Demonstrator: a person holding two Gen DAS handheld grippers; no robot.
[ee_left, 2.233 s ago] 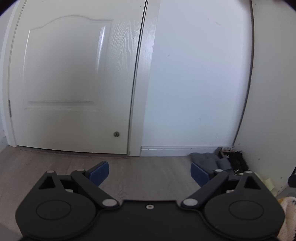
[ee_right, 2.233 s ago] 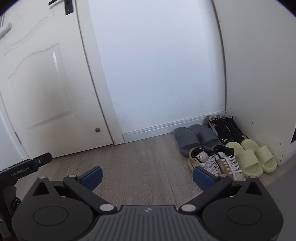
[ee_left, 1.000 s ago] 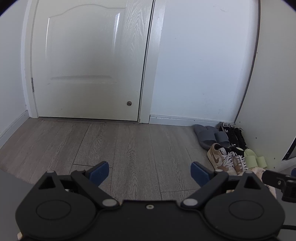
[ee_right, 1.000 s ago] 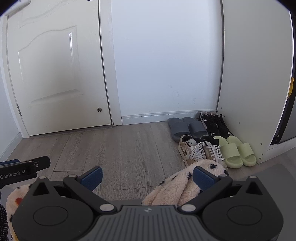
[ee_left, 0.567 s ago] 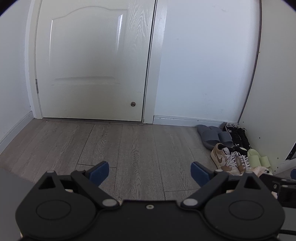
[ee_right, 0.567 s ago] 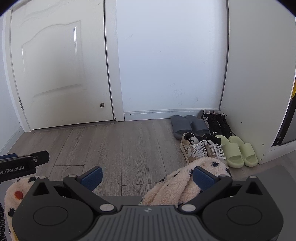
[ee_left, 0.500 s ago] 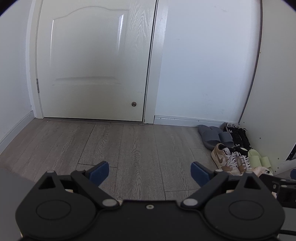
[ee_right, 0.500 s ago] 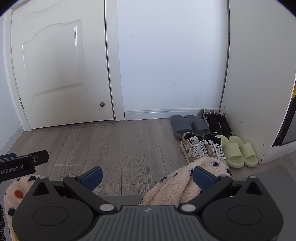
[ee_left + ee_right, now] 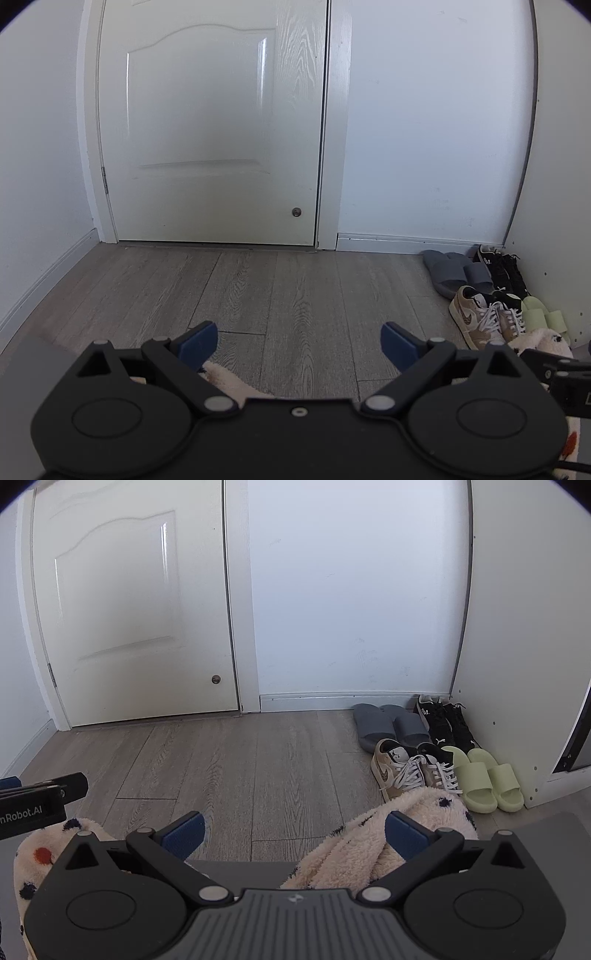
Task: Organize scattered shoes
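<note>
Right wrist view: right gripper (image 9: 293,830) pulled back and raised compared with two seconds ago, fingers spread wide on nothing, fuzzy spotted sleeve (image 9: 373,843) now beneath. Left gripper (image 9: 299,341) likewise spread and empty, now facing door (image 9: 207,129) from farther off. Grey slides (image 9: 388,725), black sneakers (image 9: 445,722), tan sneakers (image 9: 410,771) and green slides (image 9: 487,779) paired side by side right of door, against cabinet panel (image 9: 517,627); looks already tidy, with both tools backing away.

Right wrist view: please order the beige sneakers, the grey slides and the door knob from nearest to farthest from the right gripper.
1. beige sneakers, on the floor just ahead of the right gripper, to its right.
2. grey slides, behind the sneakers, near the back wall.
3. door knob, far left, low on the door.
</note>
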